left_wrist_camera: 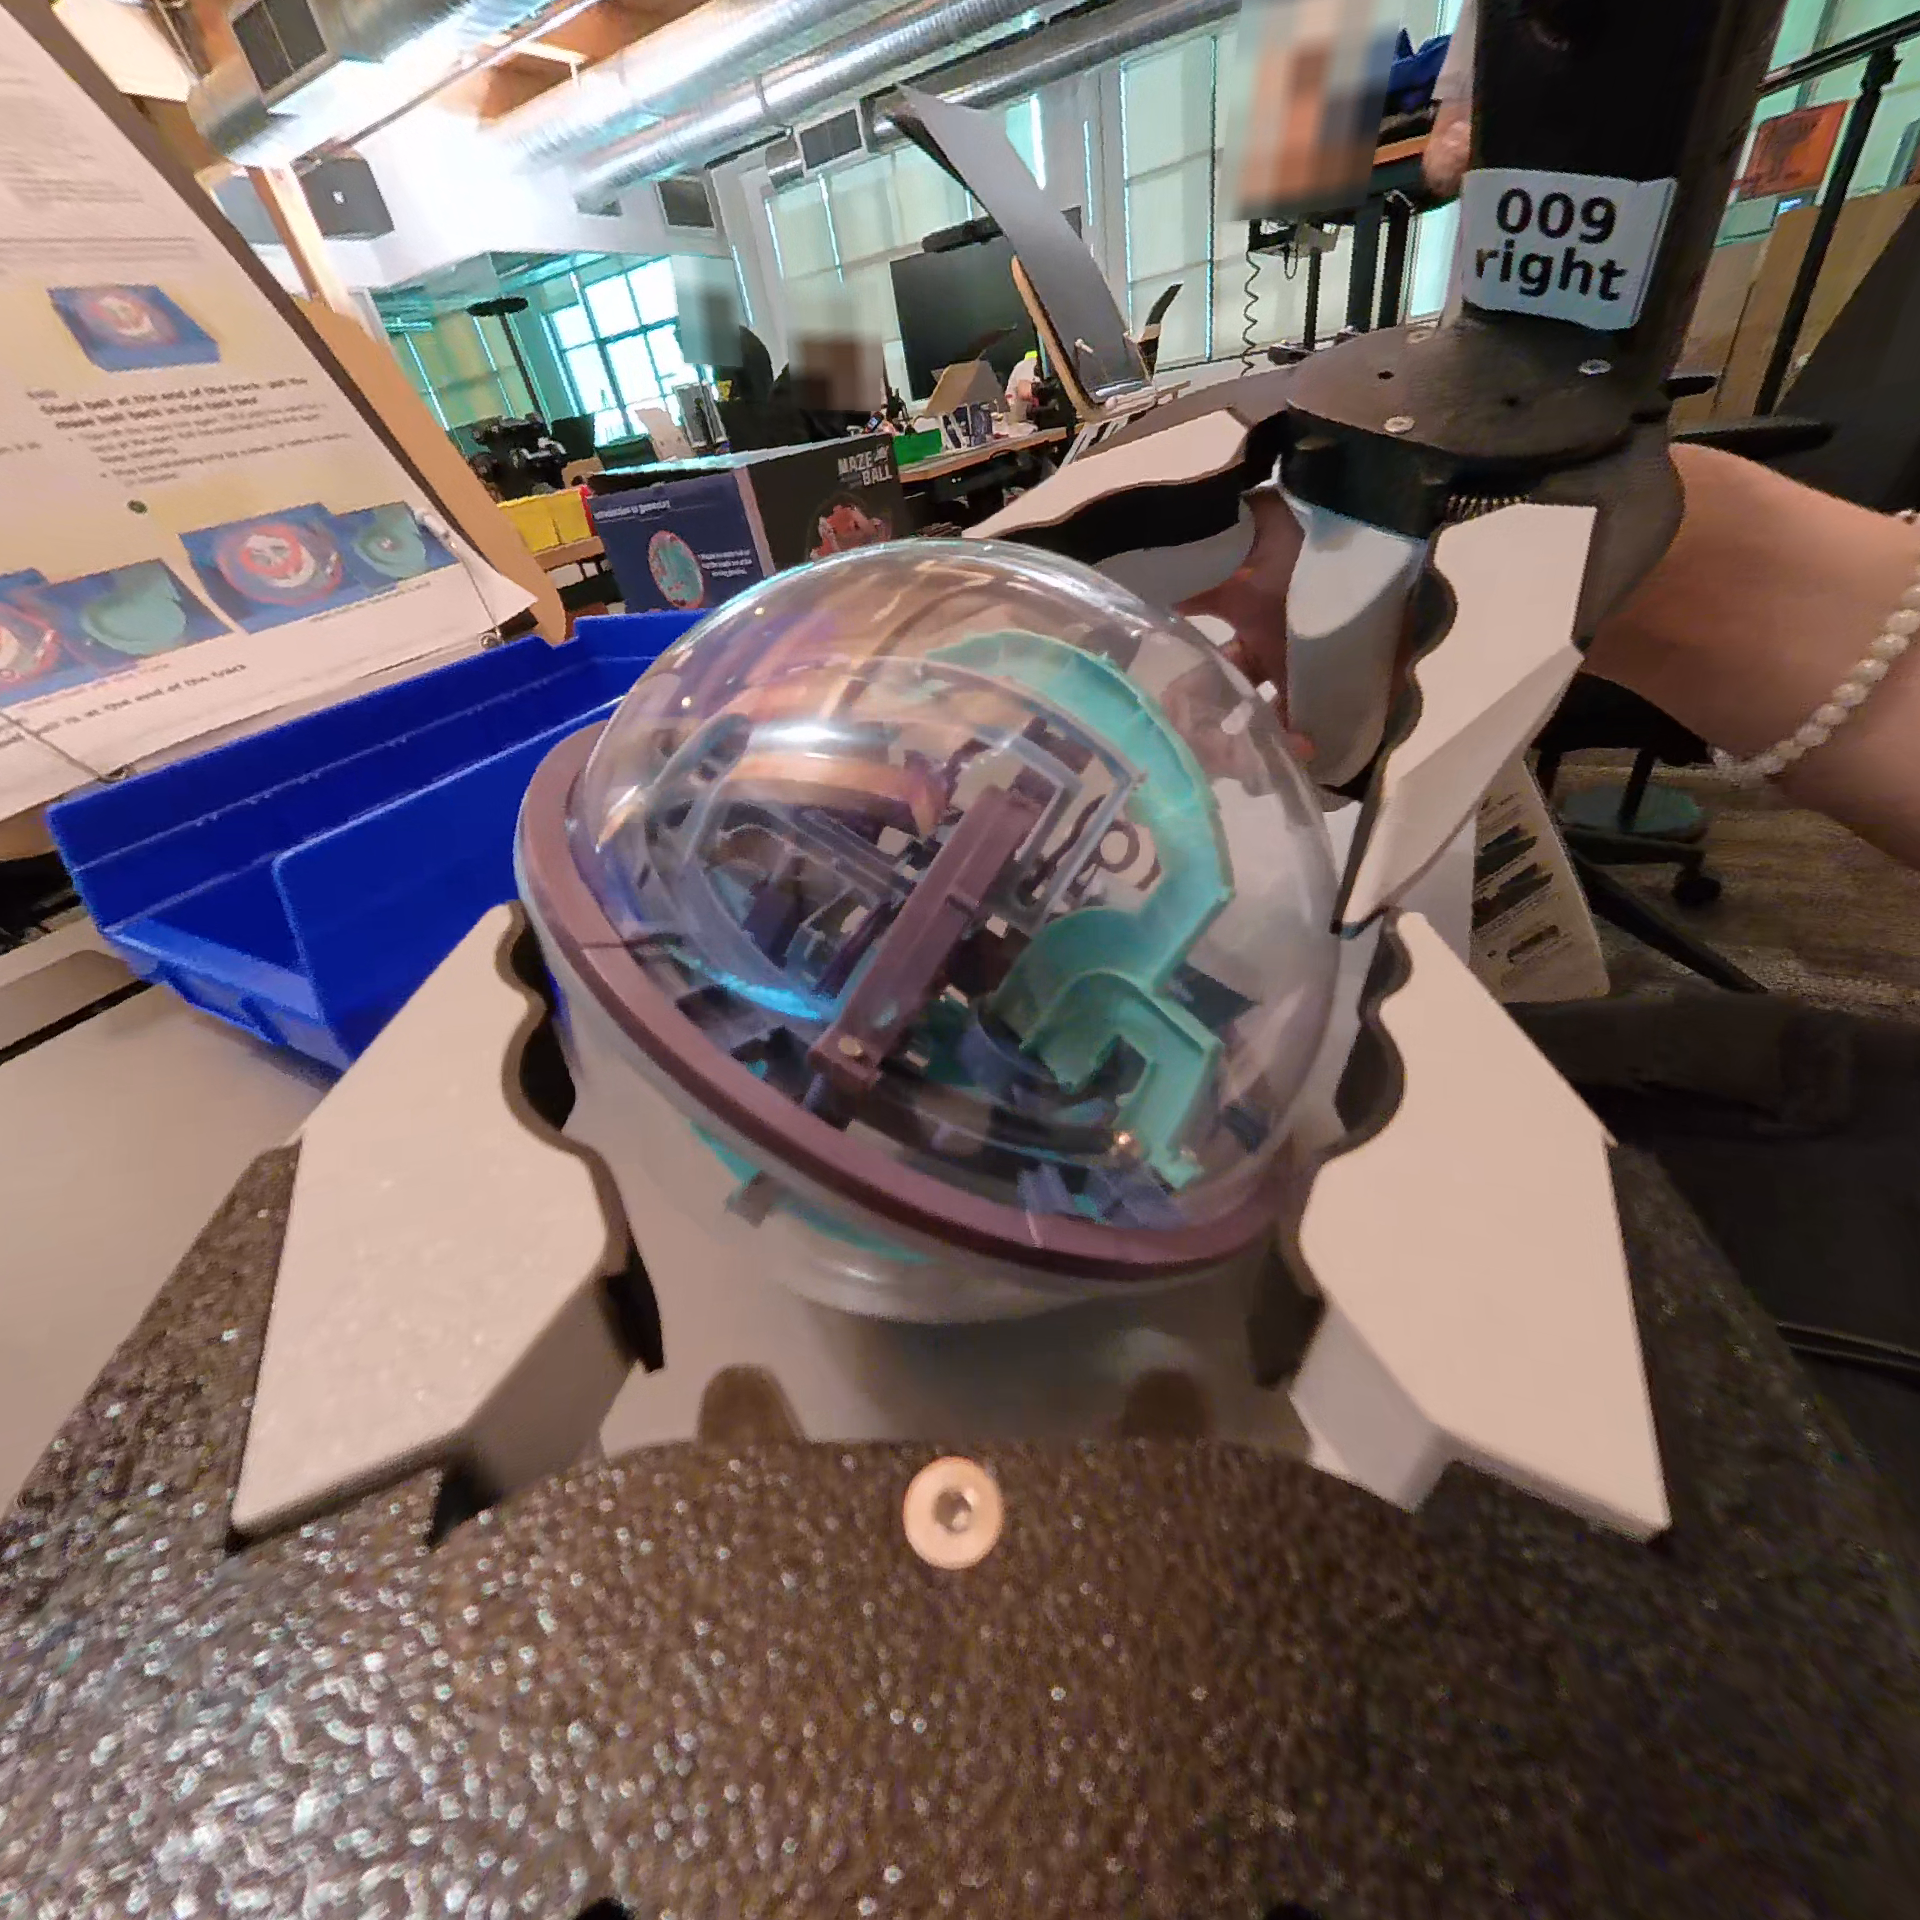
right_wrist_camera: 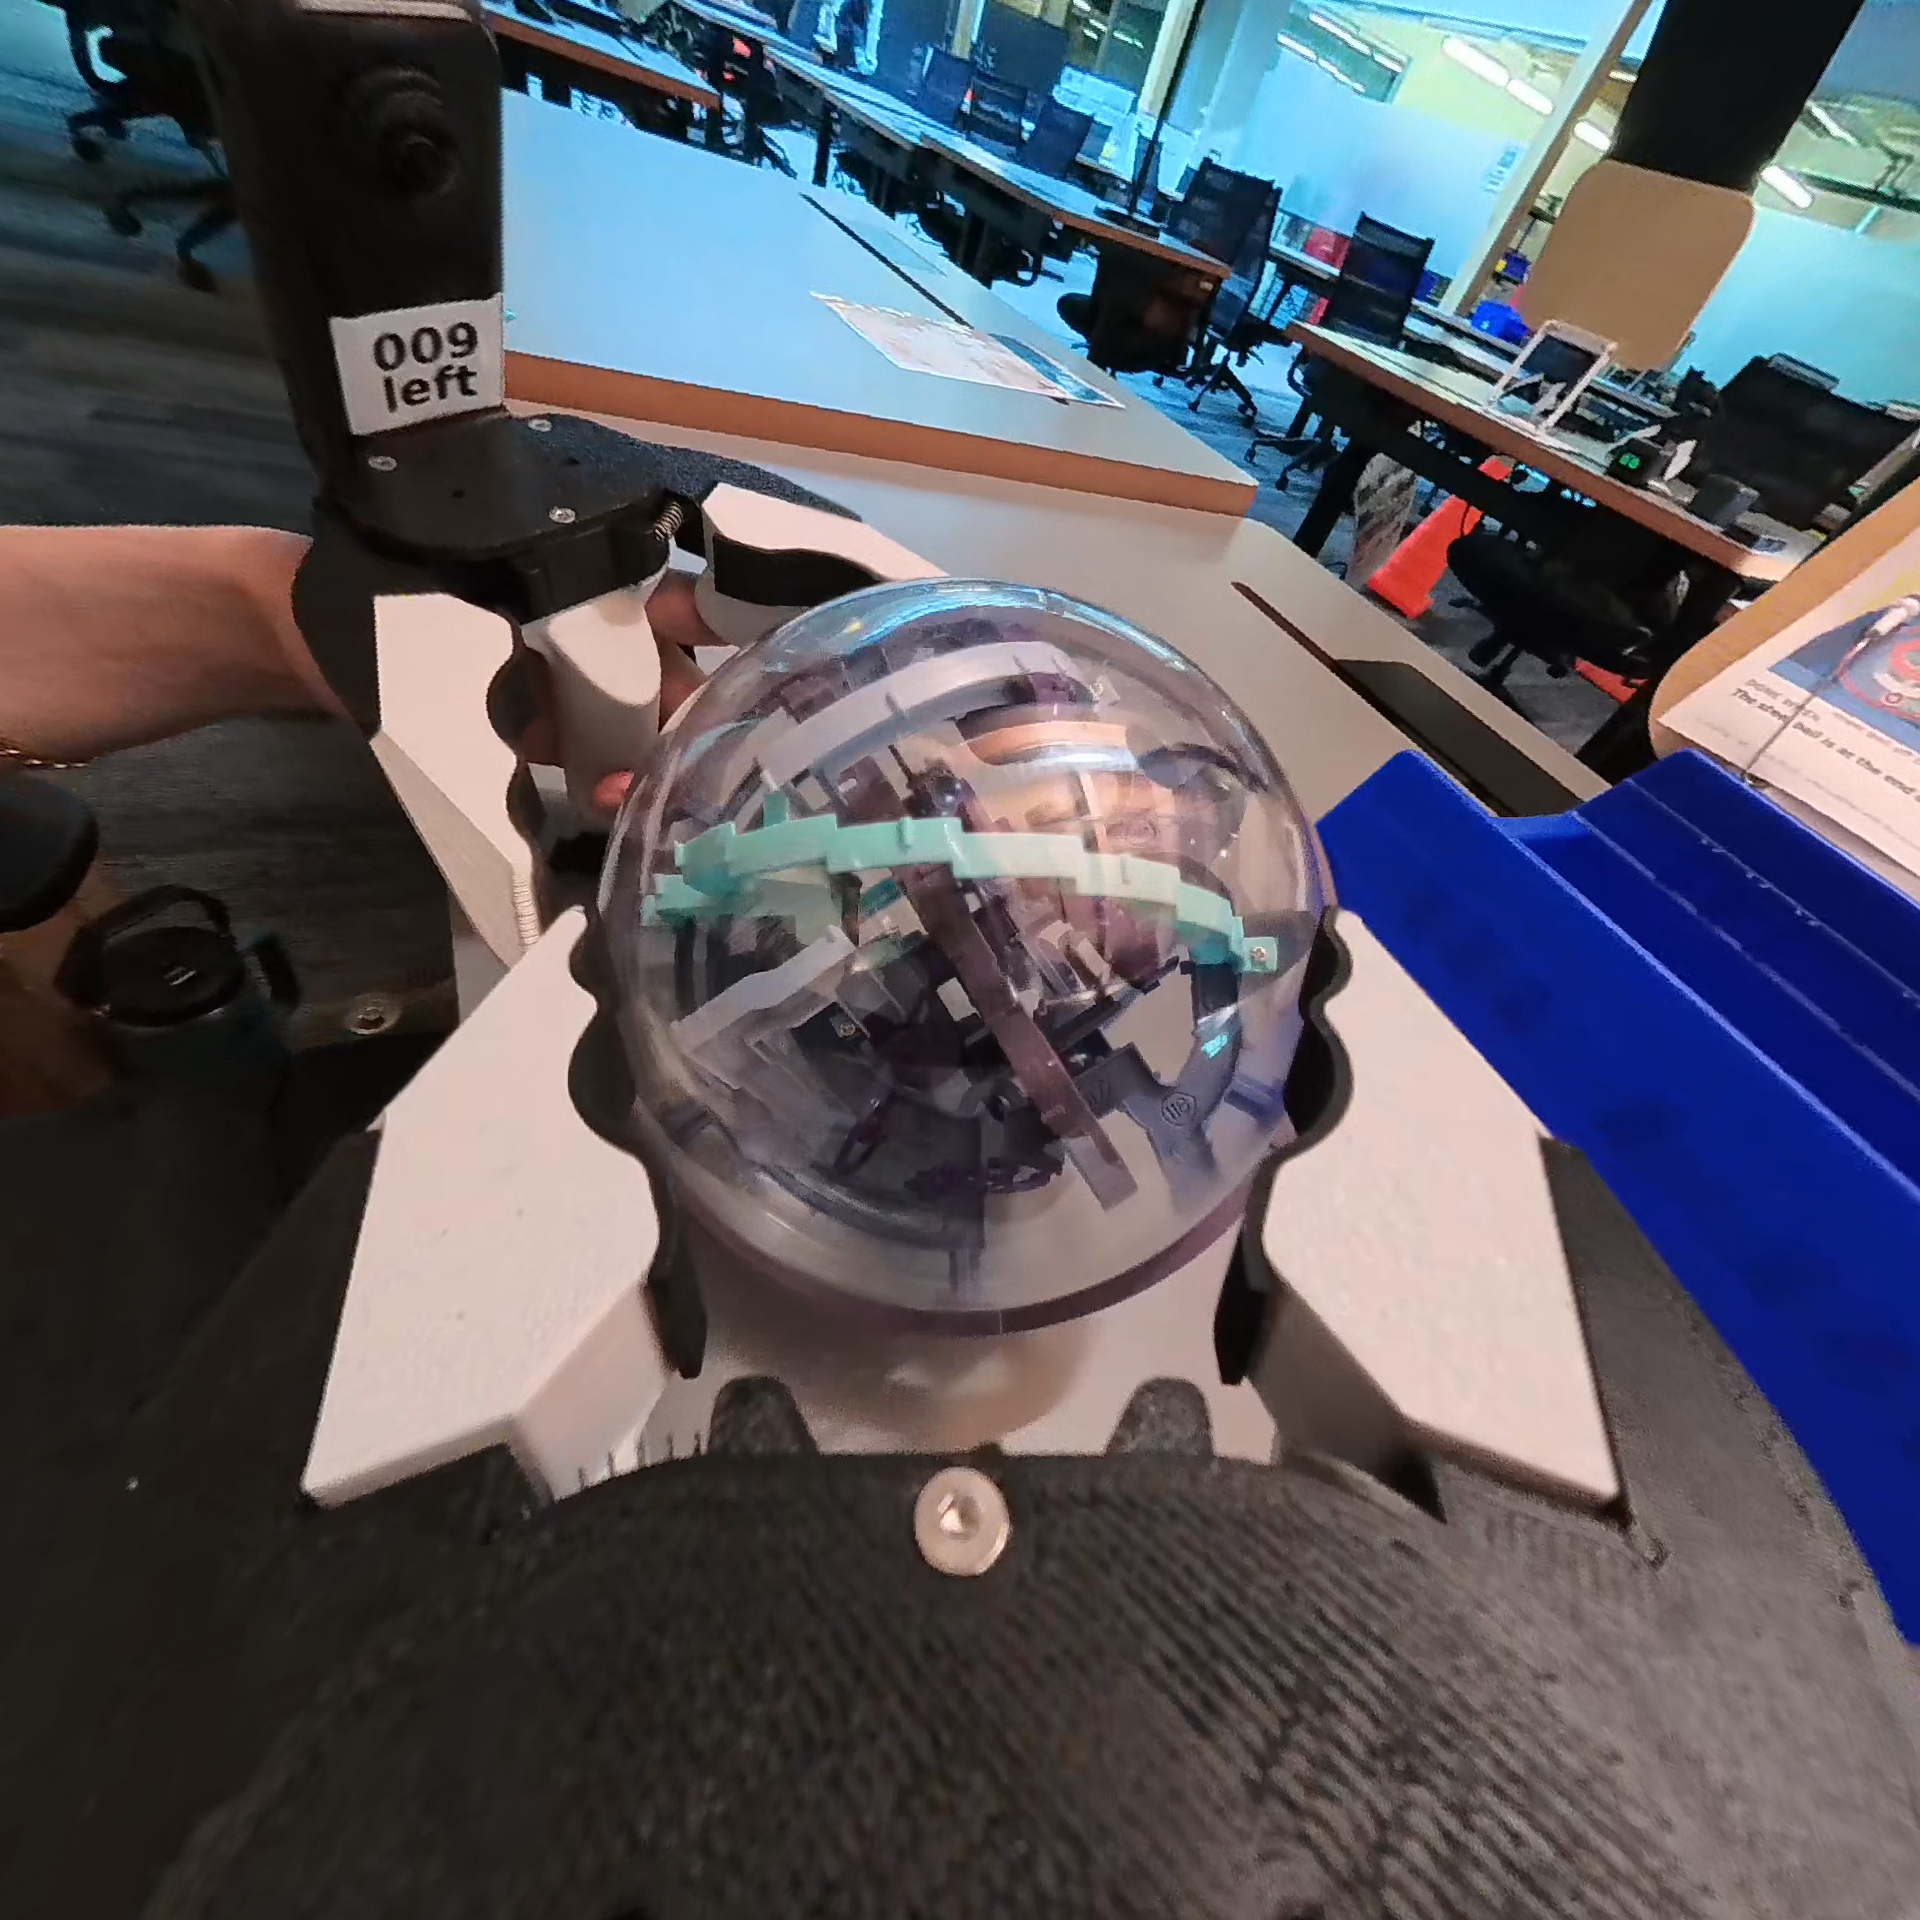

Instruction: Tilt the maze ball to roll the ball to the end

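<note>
Cradled nearest the lens, between white fingers of the left hand-held gripper: clear plastic maze ball with teal and purple tracks inside, pads pressed against its lower shell on both sides. Clamped from the other side by the right hand-held gripper, whose black wavy pads hug the sphere left and right. Held up off the table and tipped, purple equator ring slanting.

Progress: judged mid-way at best. Small dark steel ball apparently perched high on a purple strut in the right wrist view, near the teal stepped track; finish spot not identifiable, so remaining distance cannot be told. More tilting likely needed.

Beneath and around: pale grey table, blue plastic bin with dividers just beside the maze ball, propped instruction sheet on a brown board behind the bin, dark printed box farther off. Beyond: open office with desks, chairs, monitors, exposed ceiling ducts.
</note>
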The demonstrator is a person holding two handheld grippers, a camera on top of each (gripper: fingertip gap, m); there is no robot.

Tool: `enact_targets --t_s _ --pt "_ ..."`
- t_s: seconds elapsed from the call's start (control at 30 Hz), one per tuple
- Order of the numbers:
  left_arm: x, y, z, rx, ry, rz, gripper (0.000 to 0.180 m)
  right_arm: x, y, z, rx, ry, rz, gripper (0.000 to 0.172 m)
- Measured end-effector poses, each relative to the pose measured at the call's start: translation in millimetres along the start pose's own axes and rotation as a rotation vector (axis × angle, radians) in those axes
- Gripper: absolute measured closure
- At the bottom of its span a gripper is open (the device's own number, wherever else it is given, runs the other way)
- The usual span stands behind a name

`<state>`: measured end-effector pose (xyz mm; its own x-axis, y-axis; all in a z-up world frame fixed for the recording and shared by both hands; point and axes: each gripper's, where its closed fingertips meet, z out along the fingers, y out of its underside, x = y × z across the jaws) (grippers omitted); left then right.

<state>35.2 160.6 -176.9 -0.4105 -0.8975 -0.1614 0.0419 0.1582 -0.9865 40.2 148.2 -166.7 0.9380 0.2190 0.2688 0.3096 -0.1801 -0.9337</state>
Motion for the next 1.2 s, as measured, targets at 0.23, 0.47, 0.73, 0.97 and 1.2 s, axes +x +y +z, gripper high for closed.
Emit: enact_targets --t_s 0.23,0.47,0.73,0.97,1.2 --pt "10 -23 0 0.110 0.037 -0.068 0.038 -4 7 -9 0.007 0.016 0.036 0.044" --pt "7 -19 1 0.077 0.012 -0.036 0.042 -5 9 -9 0.036 0.035 0.060 0.043" --pt "-6 0 4 -0.013 -0.044 -0.157 0.024 -11 18 -2 0.006 0.025 0.050 0.044" --pt "-12 -3 1 0.005 -0.059 -0.181 0.024 -14 27 6 -0.059 0.012 0.020 0.042" --pt "-6 -8 -2 0.004 -0.028 -0.110 0.023 -29 31 -12 -0.143 -0.165 -0.012 0.039"
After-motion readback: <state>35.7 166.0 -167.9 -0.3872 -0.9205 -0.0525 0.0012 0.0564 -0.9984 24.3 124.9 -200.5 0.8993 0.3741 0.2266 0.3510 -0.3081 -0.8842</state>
